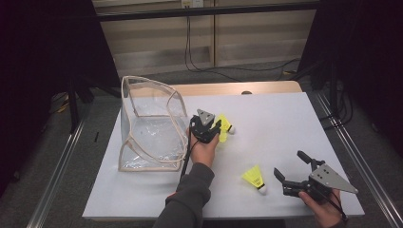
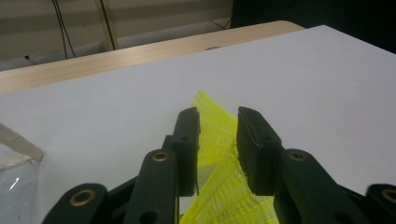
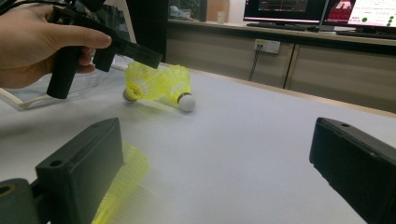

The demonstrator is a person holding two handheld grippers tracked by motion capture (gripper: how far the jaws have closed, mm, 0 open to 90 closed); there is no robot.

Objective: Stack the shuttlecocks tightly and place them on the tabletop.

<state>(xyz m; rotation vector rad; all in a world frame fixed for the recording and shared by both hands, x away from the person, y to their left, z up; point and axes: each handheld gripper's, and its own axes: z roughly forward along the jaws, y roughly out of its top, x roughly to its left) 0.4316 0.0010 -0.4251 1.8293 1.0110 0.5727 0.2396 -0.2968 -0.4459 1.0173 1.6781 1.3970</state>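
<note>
On the far left stands the clear bag [image 1: 142, 97], open at the top, on the white table [image 1: 280, 118]. It is beside the left gripper [image 1: 216, 127], not between its jaws.

The left gripper's jaws are loose, with a small gap. The net skirt of one of the two yellow shuttlecocks [image 1: 225, 126] sits right between them, but the pads do not seem to squeeze it. From the right gripper view, both shuttlecocks [image 3: 159, 84] lie on the table, side by side and touching, just under the jaw tips.

What can go wrong here? The net is soft and full of holes, so a jaw tip may catch in it. Then, if the hand lifts, the shuttlecock may drag along or roll off. If the jaws close again, they may crush the skirt or nip both shuttlecocks at once.

Further right lies the lone shuttlecock [image 1: 254, 179], just outside the right gripper's left jaw, not between the jaws. The right gripper [image 1: 288, 164] is wide open and holds nothing. If it closes where it is, it grabs only air – or its left jaw bumps the shuttlecock, which is light and round-nosed and may roll away.
</note>
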